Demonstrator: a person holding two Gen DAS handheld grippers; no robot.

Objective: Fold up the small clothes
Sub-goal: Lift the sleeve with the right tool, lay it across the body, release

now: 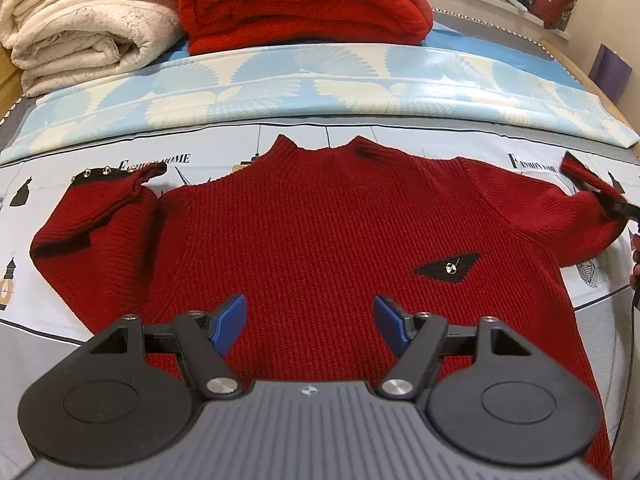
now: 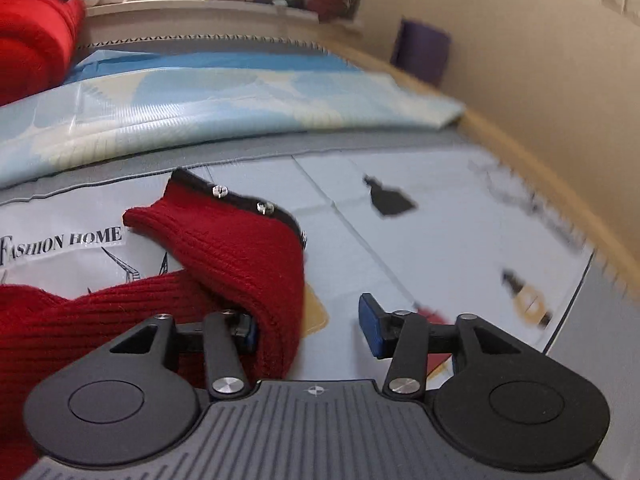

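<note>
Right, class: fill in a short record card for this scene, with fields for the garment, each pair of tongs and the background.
Garment: dark red knitted sweater, spread flat on the pale blue printed bedsheet
Left tongs: open, over the sweater's lower body, holding nothing
Right tongs: open; black-cuffed sleeve lies between the jaws, one pad clear of it
Background: folded bright red blanket beside a folded cream blanket

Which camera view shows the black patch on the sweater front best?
The left wrist view: the black patch lies in full sight on the red sweater, with a small silver ornament on it. The right wrist view shows only one sleeve, not the patch.
</note>
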